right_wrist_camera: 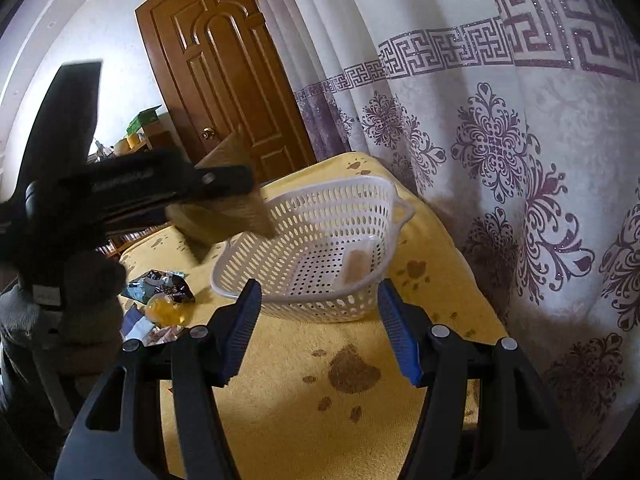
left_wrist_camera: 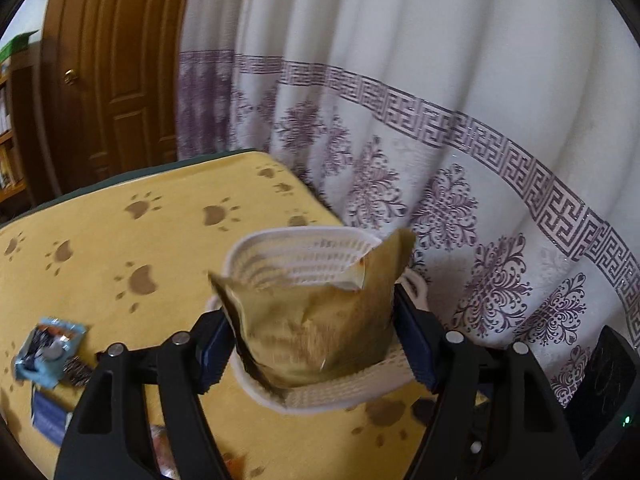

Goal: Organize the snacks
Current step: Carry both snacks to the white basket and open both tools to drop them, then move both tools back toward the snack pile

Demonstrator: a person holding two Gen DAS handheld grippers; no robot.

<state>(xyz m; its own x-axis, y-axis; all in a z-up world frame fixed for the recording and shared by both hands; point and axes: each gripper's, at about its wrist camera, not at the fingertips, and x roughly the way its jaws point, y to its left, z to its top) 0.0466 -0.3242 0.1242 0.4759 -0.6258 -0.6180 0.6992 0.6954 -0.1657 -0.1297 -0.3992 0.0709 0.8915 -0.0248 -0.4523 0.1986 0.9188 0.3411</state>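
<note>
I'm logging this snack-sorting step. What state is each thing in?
left gripper: gold snack bag between its pads
gold snack bag: held above the basket rim
white basket: upright, one small packet inside
right gripper: open, empty
door: closed

No lettering can be read anywhere. The left gripper [right_wrist_camera: 224, 184] carries a line of pale print along its black side, too blurred to make out. The snack wrappers [right_wrist_camera: 160, 284] on the yellow cloth show colours only, no legible brand.
</note>
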